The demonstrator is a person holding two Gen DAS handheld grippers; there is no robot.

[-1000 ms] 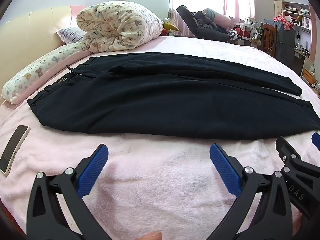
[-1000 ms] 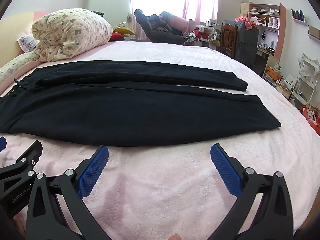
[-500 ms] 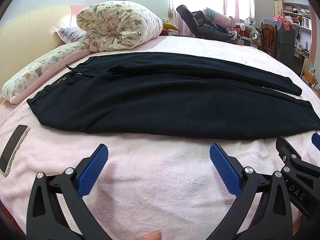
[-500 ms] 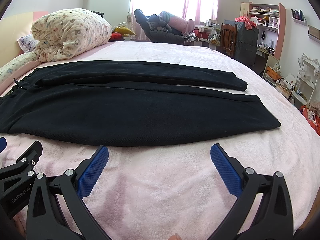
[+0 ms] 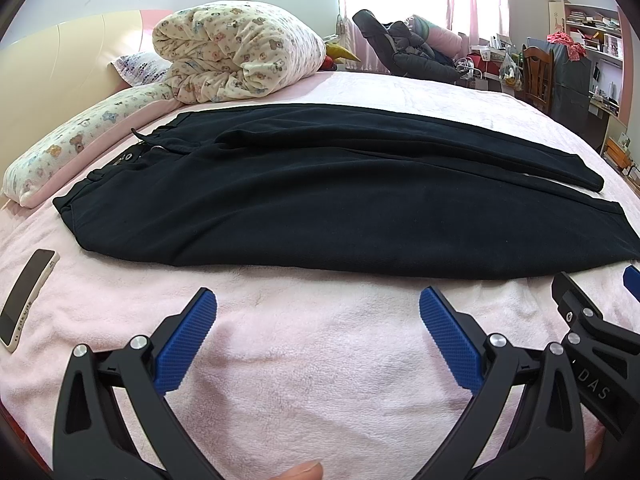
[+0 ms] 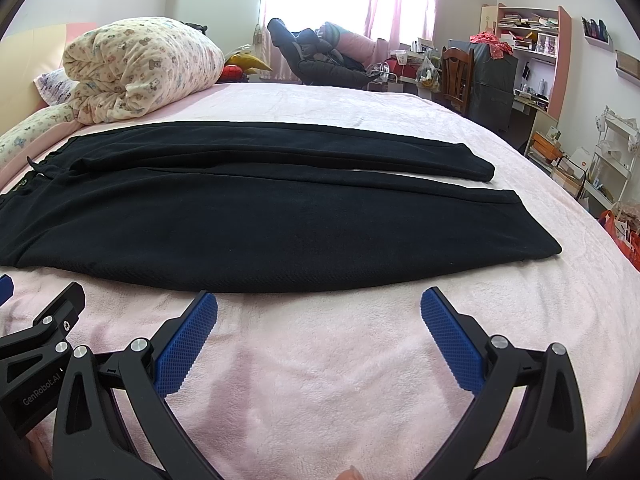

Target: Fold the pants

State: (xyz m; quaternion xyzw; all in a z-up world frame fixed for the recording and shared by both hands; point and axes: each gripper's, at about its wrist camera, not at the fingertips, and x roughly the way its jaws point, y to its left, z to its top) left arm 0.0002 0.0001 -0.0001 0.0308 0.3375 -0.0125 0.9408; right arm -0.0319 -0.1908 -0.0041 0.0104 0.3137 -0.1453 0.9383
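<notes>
The pants lie flat on the pink bed, just ahead of both tools, their length running crosswise to our reach: waistband at the left, cuffs at the right. We hold the left gripper before the waistband half and the right gripper before the leg half, its left pad almost at the pants' near edge. Both sets of jaws are spread wide and hold nothing. The pants are black and smooth, the two legs side by side, the far one ending shorter. Left of the pants lies a phone; beyond them sits a rolled quilt.
</notes>
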